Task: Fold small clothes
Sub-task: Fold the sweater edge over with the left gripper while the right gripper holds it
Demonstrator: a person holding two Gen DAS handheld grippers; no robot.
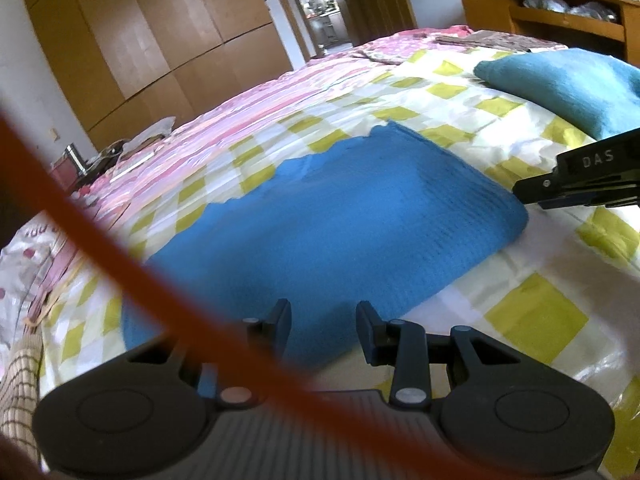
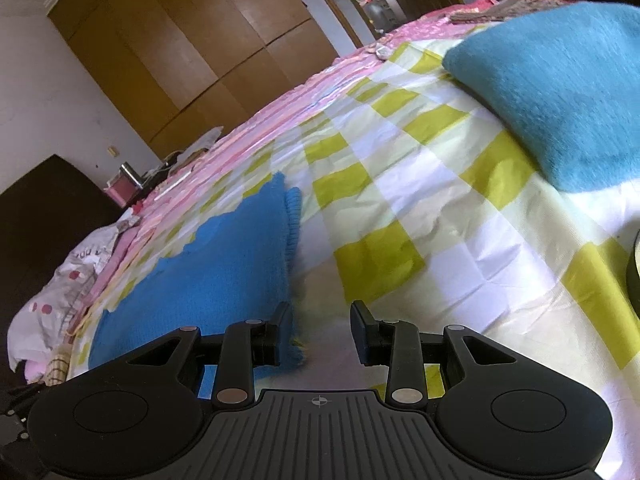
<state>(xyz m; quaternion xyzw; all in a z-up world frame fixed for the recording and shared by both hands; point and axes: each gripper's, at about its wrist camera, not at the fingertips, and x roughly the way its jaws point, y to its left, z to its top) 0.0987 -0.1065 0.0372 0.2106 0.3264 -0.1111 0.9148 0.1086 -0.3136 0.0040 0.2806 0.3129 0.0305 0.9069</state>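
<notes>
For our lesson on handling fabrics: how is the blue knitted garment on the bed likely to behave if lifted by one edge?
The blue knitted garment would probably droop limply: it lies flat, following the checked bedcover. Its ribbed knit suggests stretch and decent grip, so slipping seems unlikely. It looks fairly light.

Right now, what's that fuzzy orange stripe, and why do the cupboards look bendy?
Left wrist view: the orange cable hangs too close to the lens, so it blurs. Both views: the fisheye lens bows the wardrobe, and the teal folded cloth looks soft in the right wrist view.
</notes>
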